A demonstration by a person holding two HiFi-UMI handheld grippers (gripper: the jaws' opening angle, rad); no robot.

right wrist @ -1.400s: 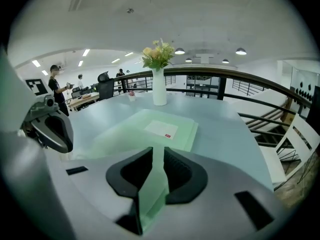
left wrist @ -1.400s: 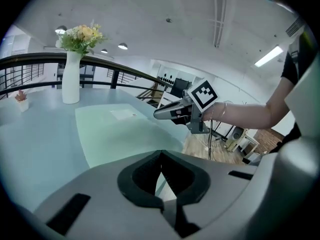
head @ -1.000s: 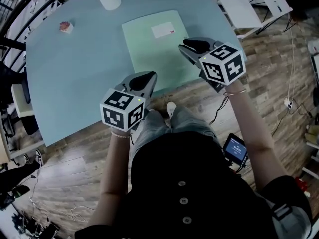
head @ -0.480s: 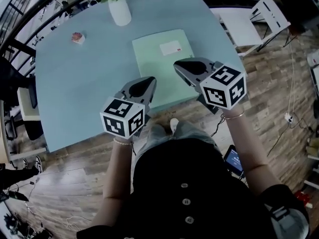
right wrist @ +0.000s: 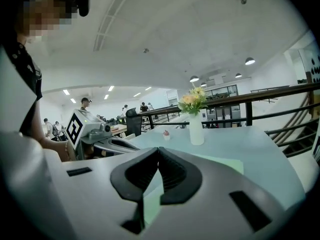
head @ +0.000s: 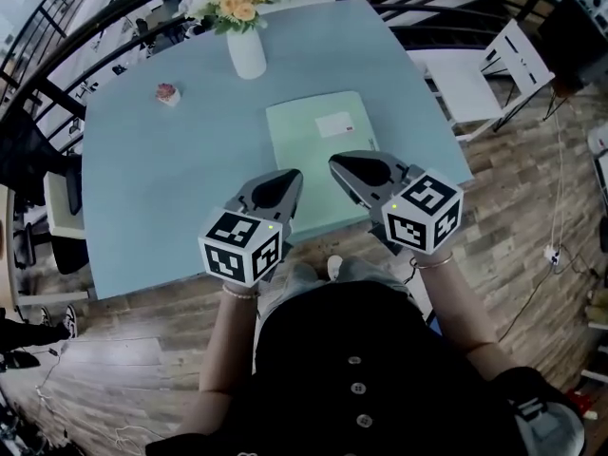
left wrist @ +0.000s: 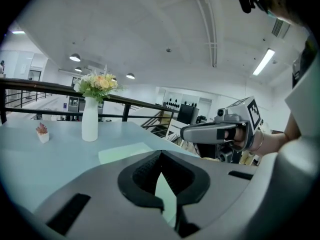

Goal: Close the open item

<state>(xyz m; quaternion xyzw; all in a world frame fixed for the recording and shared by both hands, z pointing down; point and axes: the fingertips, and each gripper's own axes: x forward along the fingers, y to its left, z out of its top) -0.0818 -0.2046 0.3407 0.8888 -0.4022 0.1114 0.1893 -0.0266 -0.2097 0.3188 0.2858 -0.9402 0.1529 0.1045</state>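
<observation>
With the left gripper (head: 288,177) and right gripper (head: 338,165) both closed on nothing, the green folder (head: 304,145) lies flat just ahead below them, and, unheld, its cover might lift open.

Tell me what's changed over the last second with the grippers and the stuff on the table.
The right gripper has just closed its jaws on nothing, and both grippers have lifted a little above the near end of the green folder. The left gripper stayed shut and empty. The folder still lies closed on the table; the vase and small ornament have not moved.
</observation>
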